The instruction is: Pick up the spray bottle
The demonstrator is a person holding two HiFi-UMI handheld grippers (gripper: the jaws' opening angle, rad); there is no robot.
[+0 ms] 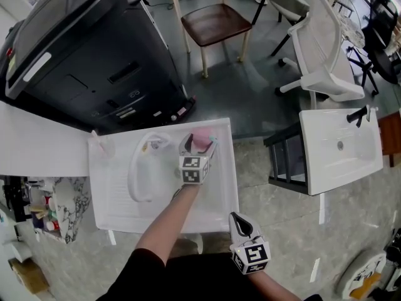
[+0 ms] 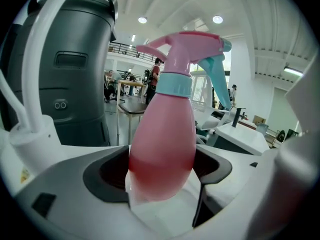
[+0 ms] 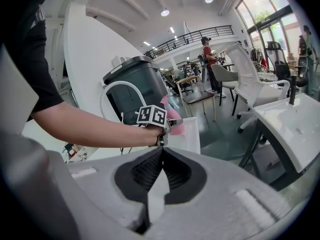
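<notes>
On the white table (image 1: 113,213), a white hose (image 1: 134,175) curved along its left half, and just right of it, near the table's far edge, the left claw (image 1: 199,149) was clenched around the belly of the pink spray bottle (image 2: 162,144), which stood upright with its teal trigger pointing away. Off the table's near right corner, the right claw (image 3: 161,160) hung pinched together, holding nothing.

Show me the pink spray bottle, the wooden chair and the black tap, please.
spray bottle (image 2: 162,149), left gripper view, on its pink body.
wooden chair (image 1: 214,21), head view, on its dark seat.
black tap (image 1: 358,114), head view, on its black body at the white basin.
</notes>
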